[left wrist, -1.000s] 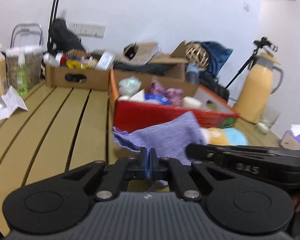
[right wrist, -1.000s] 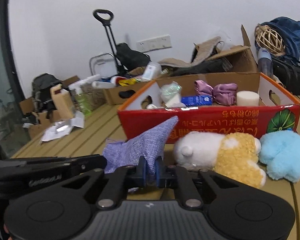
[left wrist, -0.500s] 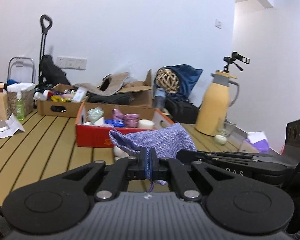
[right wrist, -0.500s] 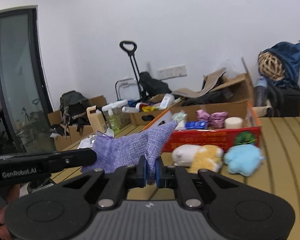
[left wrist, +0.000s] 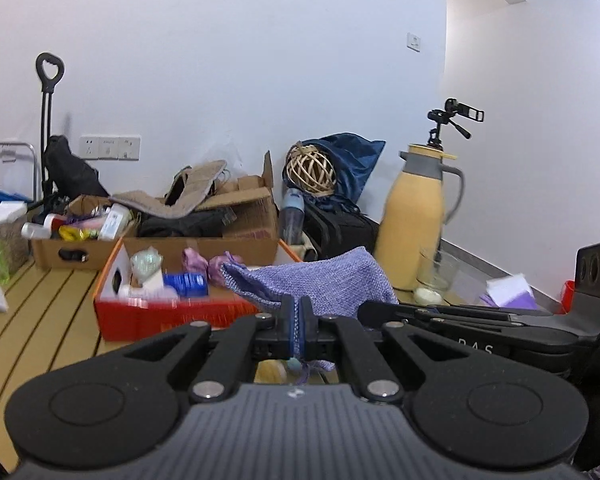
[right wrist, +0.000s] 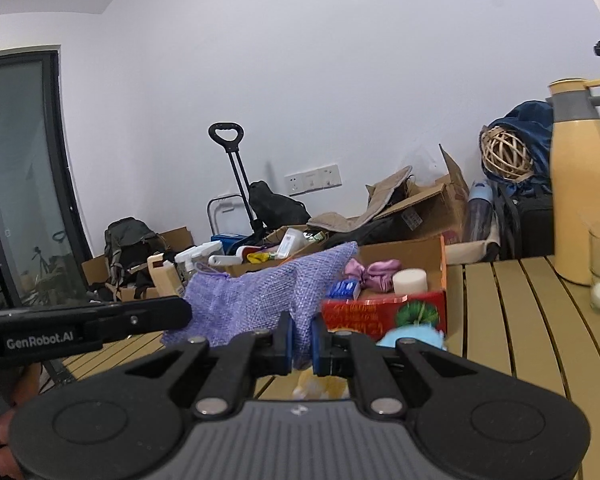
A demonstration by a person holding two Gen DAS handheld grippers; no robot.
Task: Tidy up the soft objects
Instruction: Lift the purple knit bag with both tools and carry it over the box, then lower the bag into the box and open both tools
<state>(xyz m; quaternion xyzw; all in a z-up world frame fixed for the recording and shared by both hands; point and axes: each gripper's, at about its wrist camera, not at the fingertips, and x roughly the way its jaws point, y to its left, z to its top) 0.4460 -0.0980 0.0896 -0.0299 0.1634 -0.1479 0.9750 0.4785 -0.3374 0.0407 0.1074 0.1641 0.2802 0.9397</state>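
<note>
1. Left wrist view: the left tool [left wrist: 296, 320] is clenched on the edge of a purple knitted bag [left wrist: 320, 280]. The cloth is pinched flat between its fingers, and a drawstring end hangs below. The right tool [left wrist: 384, 310] comes in from the right side, its tip at the bag's other edge. Held at two points like this, the bag hangs lifted in the air in front of the red box [left wrist: 172, 316]. My guess is that the two grips are meant to spread its mouth so soft things can go in.

2. Same view, surroundings: the red box stands on a slatted wooden bench [left wrist: 40, 312], with a yellow jug [left wrist: 412, 220] and a glass [left wrist: 438, 272] to the right. Cardboard boxes and bags pile against a white wall.

3. Right wrist view: the right tool [right wrist: 302, 342] is clenched on a thicker fold of the same purple knitted bag [right wrist: 268, 292]. The left tool [right wrist: 180, 314] reaches in from the left, touching the cloth. Below the bag, a blue plush toy [right wrist: 412, 338] lies beside the red box [right wrist: 384, 312], and something yellow and white, blurred, sits under the fingers.

4. Same view, room: the bench [right wrist: 512, 320] runs on to the right, and a dark glass door stands at the left.
</note>
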